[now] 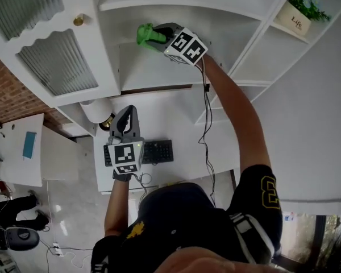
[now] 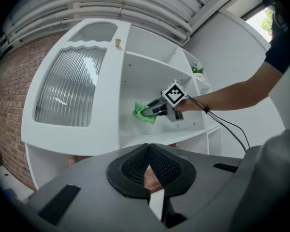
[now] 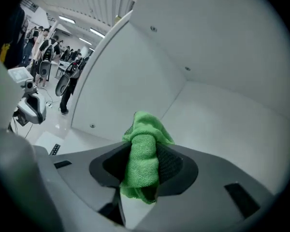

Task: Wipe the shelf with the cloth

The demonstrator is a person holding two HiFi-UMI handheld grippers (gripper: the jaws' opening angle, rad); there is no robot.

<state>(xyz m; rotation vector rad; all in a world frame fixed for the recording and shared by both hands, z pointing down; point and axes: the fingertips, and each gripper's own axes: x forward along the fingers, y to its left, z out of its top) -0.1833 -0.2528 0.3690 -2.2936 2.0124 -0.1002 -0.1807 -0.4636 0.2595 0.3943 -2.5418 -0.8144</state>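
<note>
Right gripper view, dead centre: the right gripper (image 3: 144, 151) has its jaws pinching the green cloth (image 3: 146, 127), bunched end poking past them. The left gripper (image 2: 148, 151) has its jaws together, empty.

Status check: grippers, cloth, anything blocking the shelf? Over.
Right gripper shut on green cloth, up inside the shelf. Left gripper shut, empty, held low. Nothing seen blocking that shelf.

cloth (image 1: 146, 34) between jaws of right gripper (image 1: 157, 37), inside shelf (image 1: 153, 73) | cabinet door (image 1: 51, 50) left of it | potted plant (image 1: 302, 9) further right | left gripper (image 1: 128, 114) lower, seemingly above keyboard (image 1: 154, 152)
</note>
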